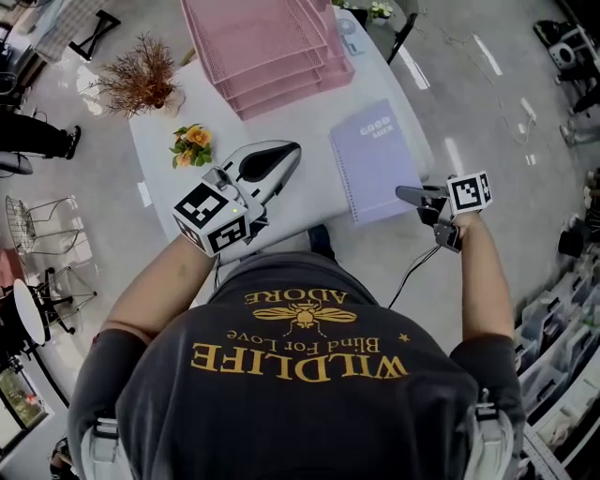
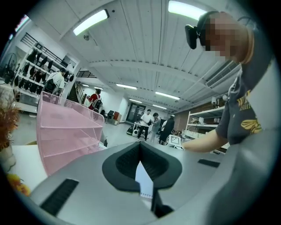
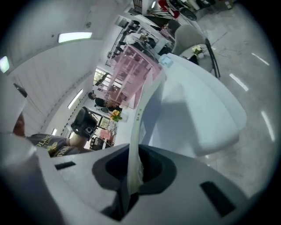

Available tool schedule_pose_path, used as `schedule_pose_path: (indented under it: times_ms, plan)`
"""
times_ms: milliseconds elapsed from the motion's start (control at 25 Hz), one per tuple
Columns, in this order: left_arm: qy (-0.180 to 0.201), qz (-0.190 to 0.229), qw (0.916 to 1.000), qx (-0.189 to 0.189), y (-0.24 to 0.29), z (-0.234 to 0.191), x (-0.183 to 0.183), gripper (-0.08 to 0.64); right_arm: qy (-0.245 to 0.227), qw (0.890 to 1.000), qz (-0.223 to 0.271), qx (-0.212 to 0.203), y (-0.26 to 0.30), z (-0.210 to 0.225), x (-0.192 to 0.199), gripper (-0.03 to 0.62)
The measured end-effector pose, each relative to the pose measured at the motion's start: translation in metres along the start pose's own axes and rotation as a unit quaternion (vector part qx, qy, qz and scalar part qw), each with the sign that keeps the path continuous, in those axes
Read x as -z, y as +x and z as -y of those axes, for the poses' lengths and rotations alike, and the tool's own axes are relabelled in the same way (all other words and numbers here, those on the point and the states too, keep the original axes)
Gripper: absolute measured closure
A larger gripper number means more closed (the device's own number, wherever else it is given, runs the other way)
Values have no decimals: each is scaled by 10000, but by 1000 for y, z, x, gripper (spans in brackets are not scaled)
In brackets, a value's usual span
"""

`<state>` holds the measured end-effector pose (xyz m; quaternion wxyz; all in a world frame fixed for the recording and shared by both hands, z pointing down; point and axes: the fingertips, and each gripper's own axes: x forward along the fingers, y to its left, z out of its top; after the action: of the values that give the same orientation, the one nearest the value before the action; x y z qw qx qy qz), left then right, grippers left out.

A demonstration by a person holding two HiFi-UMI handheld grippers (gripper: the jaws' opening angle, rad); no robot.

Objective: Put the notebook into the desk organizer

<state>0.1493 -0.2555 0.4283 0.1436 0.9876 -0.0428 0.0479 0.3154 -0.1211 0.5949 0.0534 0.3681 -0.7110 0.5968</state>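
A lavender spiral notebook lies on the white table, near its right front corner. My right gripper is shut on the notebook's front right corner. In the right gripper view the notebook shows edge-on, its edge pinched between the jaws of the right gripper. The pink mesh desk organizer stands at the table's far side, with stacked trays. My left gripper rests on the table left of the notebook, shut and holding nothing. The left gripper points toward the notebook, with the organizer to its left.
A vase of dried twigs and a small bunch of orange flowers sit at the table's left. A pot of white flowers is at the far right corner. Several people stand far off in the room.
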Motion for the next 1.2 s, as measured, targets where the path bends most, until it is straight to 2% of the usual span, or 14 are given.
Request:
schedule_pose_path:
  times_ms: [80, 200, 320, 560, 920, 1200]
  plan:
    - [45, 140, 9999, -70, -19, -2, -16, 561, -276, 9992, 132, -266, 2, -41, -16, 562]
    - [59, 299, 9993, -199, -47, -1, -40, 561, -754, 9966, 280, -187, -6, -88, -35, 561]
    - [109, 422, 9982, -423, -54, -11, -60, 561, -1130, 9927, 398, -119, -21, -110, -64, 561]
    - [181, 636, 9948, -780, -82, -16, -98, 561, -1636, 9848, 514, -265, -49, -173, -101, 561]
    - [304, 1022, 9875, -1164, -135, -19, -128, 561, -2494, 9640, 309, -867, -54, -271, -141, 558]
    - [240, 1230, 9790, -1610, -181, -33, -130, 561, -2761, 9546, 300, -1081, -56, -313, -163, 558]
